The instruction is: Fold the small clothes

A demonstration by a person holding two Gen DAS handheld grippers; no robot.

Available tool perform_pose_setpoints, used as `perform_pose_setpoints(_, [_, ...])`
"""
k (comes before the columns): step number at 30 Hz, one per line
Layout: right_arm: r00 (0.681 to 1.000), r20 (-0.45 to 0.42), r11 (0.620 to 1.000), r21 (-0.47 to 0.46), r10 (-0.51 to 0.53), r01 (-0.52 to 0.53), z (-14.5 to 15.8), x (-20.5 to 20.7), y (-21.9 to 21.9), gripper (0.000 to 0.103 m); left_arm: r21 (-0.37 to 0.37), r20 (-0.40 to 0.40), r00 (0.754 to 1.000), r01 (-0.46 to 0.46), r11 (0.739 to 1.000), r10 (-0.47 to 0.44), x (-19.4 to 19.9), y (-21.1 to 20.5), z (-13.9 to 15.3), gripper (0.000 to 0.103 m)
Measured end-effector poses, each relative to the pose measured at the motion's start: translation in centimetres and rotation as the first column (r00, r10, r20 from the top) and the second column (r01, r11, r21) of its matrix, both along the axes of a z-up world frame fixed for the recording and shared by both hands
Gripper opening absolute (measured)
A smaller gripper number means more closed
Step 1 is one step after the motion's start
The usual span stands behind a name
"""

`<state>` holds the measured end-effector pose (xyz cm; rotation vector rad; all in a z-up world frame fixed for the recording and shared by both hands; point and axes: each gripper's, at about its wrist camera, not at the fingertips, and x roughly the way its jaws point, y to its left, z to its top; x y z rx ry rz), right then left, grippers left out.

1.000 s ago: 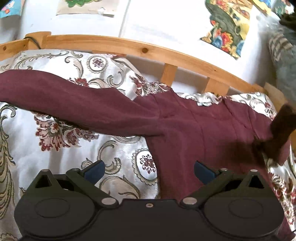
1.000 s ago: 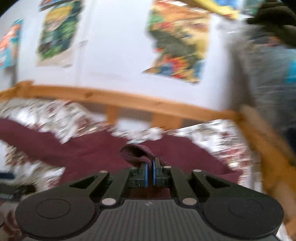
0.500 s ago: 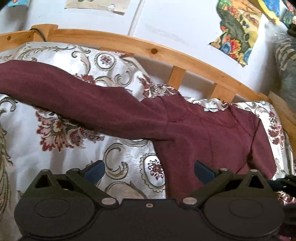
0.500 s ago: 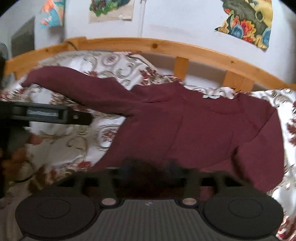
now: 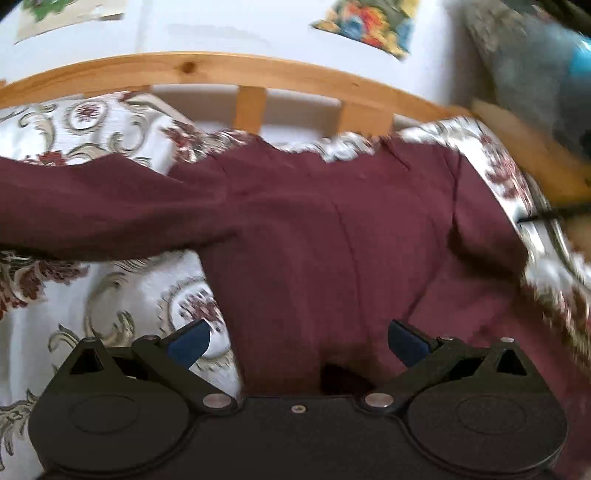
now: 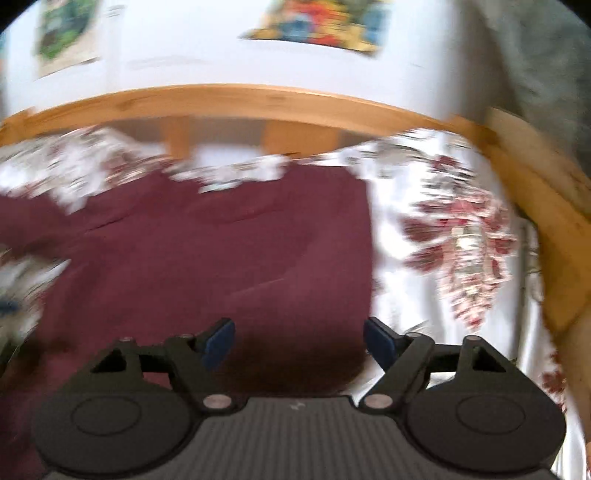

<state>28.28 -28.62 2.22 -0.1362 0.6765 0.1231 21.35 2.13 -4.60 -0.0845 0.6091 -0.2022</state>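
Note:
A maroon long-sleeved garment (image 5: 332, 236) lies spread on a floral bedspread (image 5: 122, 291). One sleeve (image 5: 92, 214) stretches out to the left. The right side is folded in over the body. My left gripper (image 5: 297, 339) is open and empty, low over the garment's lower left part. In the right wrist view the garment (image 6: 221, 251) fills the left and middle. My right gripper (image 6: 299, 341) is open and empty above the garment's right edge. Both views are blurred by motion.
A wooden bed rail (image 5: 240, 74) with slats runs along the far side, and a wooden side rail (image 6: 546, 206) stands at the right. Posters hang on the white wall (image 5: 221, 26). Grey clothing (image 5: 535, 62) hangs at the upper right.
My right gripper held a bunch of the garment shut a second ago; it has let go and now stands open. The right sleeve now lies folded in. Both grippers have shifted right.

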Motion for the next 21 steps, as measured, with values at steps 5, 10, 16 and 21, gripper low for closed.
perform_pose_setpoints(5, [0.991,0.018,0.988,0.080,-0.131,0.129,-1.1,3.9,-3.6,0.078,-0.008,0.036,0.996,0.085,0.996,-0.084,-1.6,-1.0,0.7,0.102])
perform_pose_setpoints(10, [0.994,0.028,0.991,0.074,-0.110,0.107,-1.5,3.8,-2.9,0.077,-0.201,-0.085,0.992,0.076,0.977,-0.095,-1.7,-1.1,1.1,0.089])
perform_pose_setpoints(16, [0.997,0.036,0.998,0.029,-0.062,0.061,-1.8,3.8,-0.9,0.077,-0.313,-0.199,0.976,0.024,0.949,-0.090,-0.8,-0.6,-0.1,0.044])
perform_pose_setpoints(21, [0.997,0.031,0.997,0.031,-0.075,0.074,-2.0,4.0,-0.8,0.077,-0.354,-0.227,0.968,0.017,0.935,-0.103,-0.5,0.1,-0.5,0.008])
